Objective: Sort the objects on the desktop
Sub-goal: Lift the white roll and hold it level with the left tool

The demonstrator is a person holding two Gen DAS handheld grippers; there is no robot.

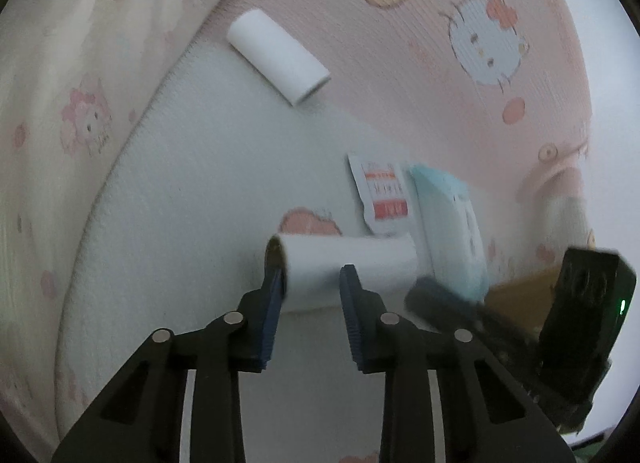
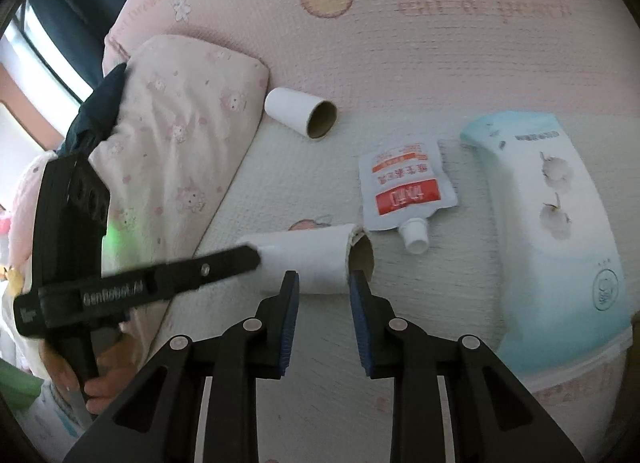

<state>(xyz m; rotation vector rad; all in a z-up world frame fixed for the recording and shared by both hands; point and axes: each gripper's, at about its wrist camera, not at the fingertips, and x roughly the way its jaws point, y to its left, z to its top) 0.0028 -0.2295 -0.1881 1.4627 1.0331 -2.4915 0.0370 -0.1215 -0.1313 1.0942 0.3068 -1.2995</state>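
A long white cardboard tube [image 1: 360,259] [image 2: 304,253] lies crosswise just over the white mat [image 1: 200,203]. My right gripper [image 2: 323,278] is shut on its right end. One pad rests on the outer wall and the other sits at the rim of the torn mouth. My left gripper [image 1: 312,277] is open and straddles the tube's left end, one finger at the opening. In the right wrist view a left gripper finger [image 2: 240,261] reaches that same end. A second, shorter tube [image 1: 278,57] [image 2: 300,113] lies farther back.
A red-and-white spout pouch [image 1: 384,195] [image 2: 404,187] and a pale blue tissue pack [image 1: 448,223] [image 2: 556,231] lie right of the tube. A patterned pillow [image 1: 80,83] [image 2: 180,135] borders the left. A hand [image 2: 100,375] holds the left gripper's handle.
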